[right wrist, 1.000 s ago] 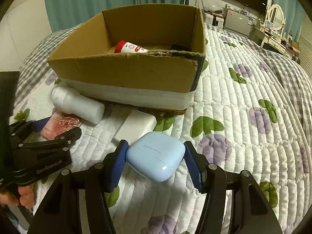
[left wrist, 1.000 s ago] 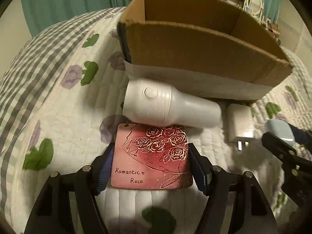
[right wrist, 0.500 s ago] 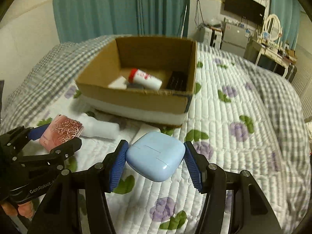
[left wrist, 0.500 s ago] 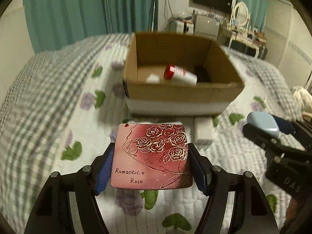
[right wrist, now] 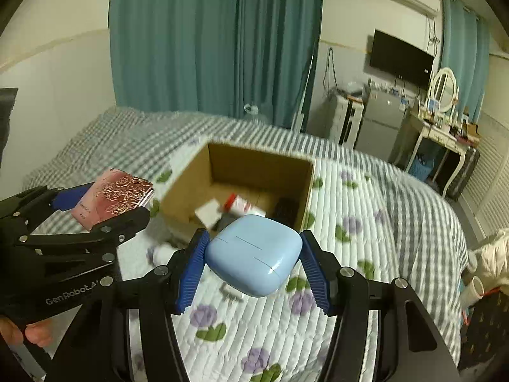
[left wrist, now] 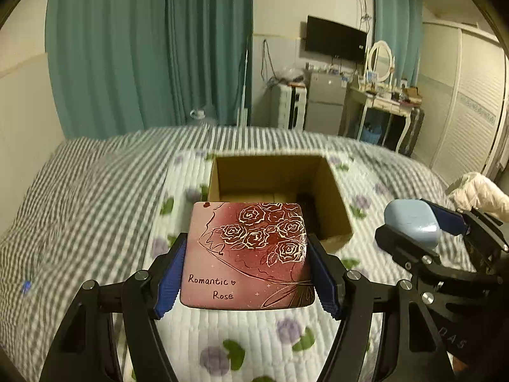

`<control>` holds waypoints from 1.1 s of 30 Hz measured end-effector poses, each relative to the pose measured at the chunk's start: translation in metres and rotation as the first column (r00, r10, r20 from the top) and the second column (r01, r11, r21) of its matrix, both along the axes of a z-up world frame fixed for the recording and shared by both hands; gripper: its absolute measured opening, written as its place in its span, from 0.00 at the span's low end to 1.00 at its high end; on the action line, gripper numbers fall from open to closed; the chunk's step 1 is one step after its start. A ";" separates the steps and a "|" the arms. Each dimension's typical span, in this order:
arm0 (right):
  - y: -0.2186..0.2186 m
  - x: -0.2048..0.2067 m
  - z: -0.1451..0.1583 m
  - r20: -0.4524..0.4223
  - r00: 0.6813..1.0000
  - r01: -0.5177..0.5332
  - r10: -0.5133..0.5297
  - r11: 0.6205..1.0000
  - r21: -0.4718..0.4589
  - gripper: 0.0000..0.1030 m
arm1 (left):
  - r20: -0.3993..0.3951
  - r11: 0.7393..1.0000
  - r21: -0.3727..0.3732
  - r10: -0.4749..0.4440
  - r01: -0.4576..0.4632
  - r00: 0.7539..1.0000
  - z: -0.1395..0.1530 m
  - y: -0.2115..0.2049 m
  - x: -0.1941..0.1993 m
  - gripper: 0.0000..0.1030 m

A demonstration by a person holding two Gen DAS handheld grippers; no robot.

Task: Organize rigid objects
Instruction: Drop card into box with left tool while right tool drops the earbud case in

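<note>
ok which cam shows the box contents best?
Right wrist. It looks down into the cardboard box, showing a red-capped tube, a white item and a dark item, all blurred. In the left wrist view the pink rose tin hides most of the box floor.

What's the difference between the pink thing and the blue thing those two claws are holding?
The pink box is flat and square-cornered, printed with gold roses and "Romantic Rose"; the blue case is a plain, glossy, rounded pebble shape. The pink box sits in the left gripper, the blue case in the right gripper. Both are clamped between blue pads and held up above the bed, near the cardboard box.
</note>
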State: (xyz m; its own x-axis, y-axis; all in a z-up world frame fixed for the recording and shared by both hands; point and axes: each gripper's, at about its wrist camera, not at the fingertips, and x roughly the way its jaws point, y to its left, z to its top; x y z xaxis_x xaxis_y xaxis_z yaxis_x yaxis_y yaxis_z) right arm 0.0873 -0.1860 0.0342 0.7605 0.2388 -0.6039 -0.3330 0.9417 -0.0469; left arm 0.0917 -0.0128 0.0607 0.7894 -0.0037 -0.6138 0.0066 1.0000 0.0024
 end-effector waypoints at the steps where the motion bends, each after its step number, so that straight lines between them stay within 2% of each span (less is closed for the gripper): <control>1: -0.001 0.002 0.004 0.006 1.000 -0.002 0.002 1.000 0.003 0.56 | 0.011 1.000 -0.005 0.003 -0.003 1.000 0.005 0.000 0.005 0.69; 7: -0.006 0.030 0.029 0.026 1.000 -0.001 -0.001 0.998 0.058 0.56 | 0.060 1.000 0.006 0.007 -0.007 0.998 0.021 -0.001 0.041 0.69; 12: -0.003 0.061 0.032 0.031 1.000 -0.006 0.004 0.999 0.052 0.56 | 0.052 1.000 0.031 -0.003 0.001 0.999 0.005 -0.003 0.081 0.69; 18: -0.003 0.103 0.011 0.012 1.000 -0.002 0.001 0.999 0.035 0.56 | 0.002 1.000 0.006 0.009 -0.009 1.000 -0.033 0.005 0.128 0.69; 20: -0.003 0.117 -0.002 -0.008 1.000 0.000 0.000 0.999 0.033 0.56 | -0.014 1.000 0.025 0.016 -0.015 1.000 -0.047 0.004 0.139 0.70; 25: -0.007 0.141 -0.034 -0.057 0.998 0.004 -0.003 1.000 0.029 0.56 | -0.058 0.998 0.055 0.009 -0.006 0.998 -0.078 -0.001 0.157 0.70; 33: -0.013 0.163 -0.067 -0.101 0.995 0.012 -0.008 0.999 0.041 0.56 | -0.123 0.996 0.084 -0.012 0.022 0.992 -0.110 -0.004 0.169 0.71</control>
